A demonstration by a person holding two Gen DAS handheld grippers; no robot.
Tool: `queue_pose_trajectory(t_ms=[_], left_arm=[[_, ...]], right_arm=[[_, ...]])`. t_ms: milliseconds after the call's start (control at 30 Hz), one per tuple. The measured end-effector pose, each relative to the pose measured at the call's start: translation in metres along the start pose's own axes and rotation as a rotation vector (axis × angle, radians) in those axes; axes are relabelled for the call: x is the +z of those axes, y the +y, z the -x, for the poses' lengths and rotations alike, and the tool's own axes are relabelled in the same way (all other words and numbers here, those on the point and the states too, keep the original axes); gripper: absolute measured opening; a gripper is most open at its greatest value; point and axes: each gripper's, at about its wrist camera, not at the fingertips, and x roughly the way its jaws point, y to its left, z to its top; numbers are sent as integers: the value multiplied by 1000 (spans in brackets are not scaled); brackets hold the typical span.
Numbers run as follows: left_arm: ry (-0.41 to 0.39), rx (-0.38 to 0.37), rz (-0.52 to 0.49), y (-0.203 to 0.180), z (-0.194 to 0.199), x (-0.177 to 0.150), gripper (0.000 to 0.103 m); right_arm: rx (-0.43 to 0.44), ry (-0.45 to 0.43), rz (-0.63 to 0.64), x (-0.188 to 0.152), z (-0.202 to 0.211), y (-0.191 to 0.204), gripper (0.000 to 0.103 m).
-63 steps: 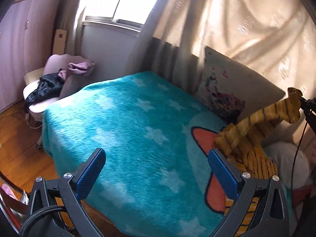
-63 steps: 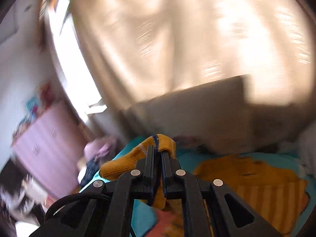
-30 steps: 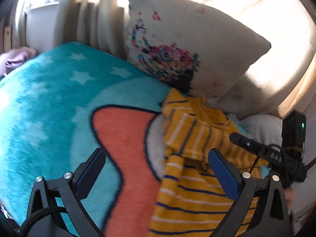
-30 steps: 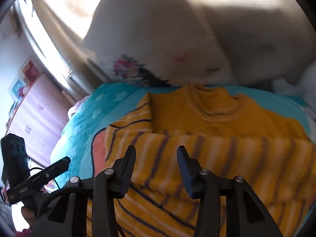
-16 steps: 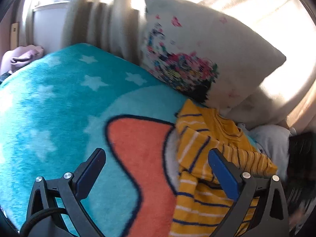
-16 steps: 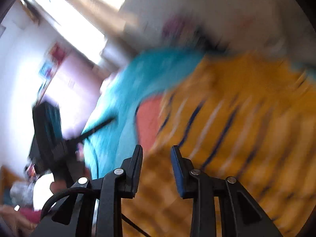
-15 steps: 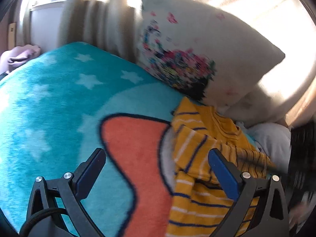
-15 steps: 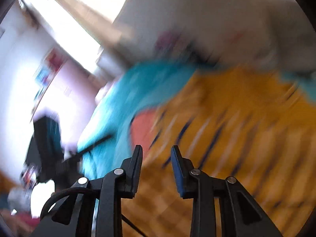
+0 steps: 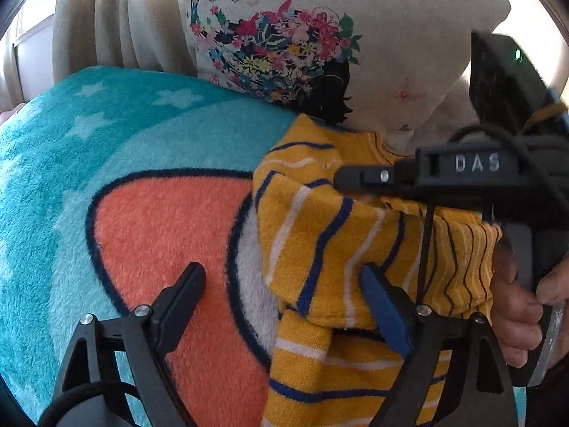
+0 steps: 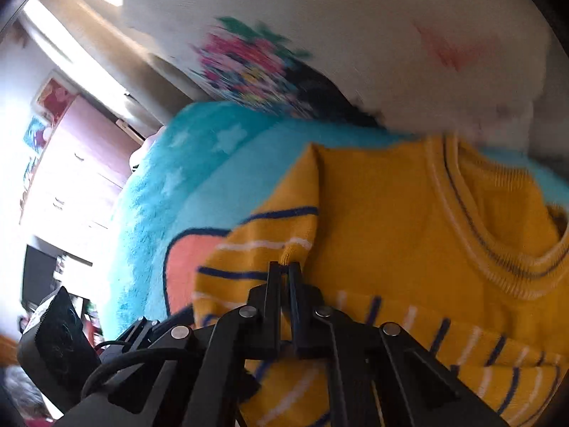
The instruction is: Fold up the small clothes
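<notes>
The yellow striped sweater (image 9: pixel 320 235) lies on the bed, on a fluffy blue blanket (image 9: pixel 106 124) with stars, in the middle and lower right of the left wrist view. Its neck end points up toward the flowery pillow (image 9: pixel 320 35), so it lies flat and ready for folding.

The right claw (image 10: pixel 284 274) is clenched on a bit of the sleeve (image 10: pixel 256 249), near the shoulder, in the middle of the right wrist view. It pinches the sleeve there, I think, so it can pull it over the body of the sweater.

The left claw (image 9: pixel 281 306) is wide apart and holds nothing. The sweater's folded edge sits between its two fingers, closer to the right one. It looks ready to help.
</notes>
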Motion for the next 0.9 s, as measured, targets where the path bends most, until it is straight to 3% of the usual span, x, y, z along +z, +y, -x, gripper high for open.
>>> queue_pose_trajectory(t_ms=[233,333,433,600,767,900], left_arm=[[-7,15,-5,-2,-1,-1,88],[-7,11,-2,-1,0,-2,88],[-7,11,-3,-2,0,-2,88],[-9,-13,9,1,0,-2,91],[-5,-14,5,0,0,-2,94],[-1,-6,-2,-2,-2,-1,95]], right_arm=[[-255,-142,133,49,0,24,3],[-276,-125,179,56,-19,35,4],[-242,-162,147,55,-2,39,19],[-277,-325,36,-1,114,4,36],[-524,-458,-100,-96,226,-57,49],[-575,-443,-217,-152,252,-96,51]])
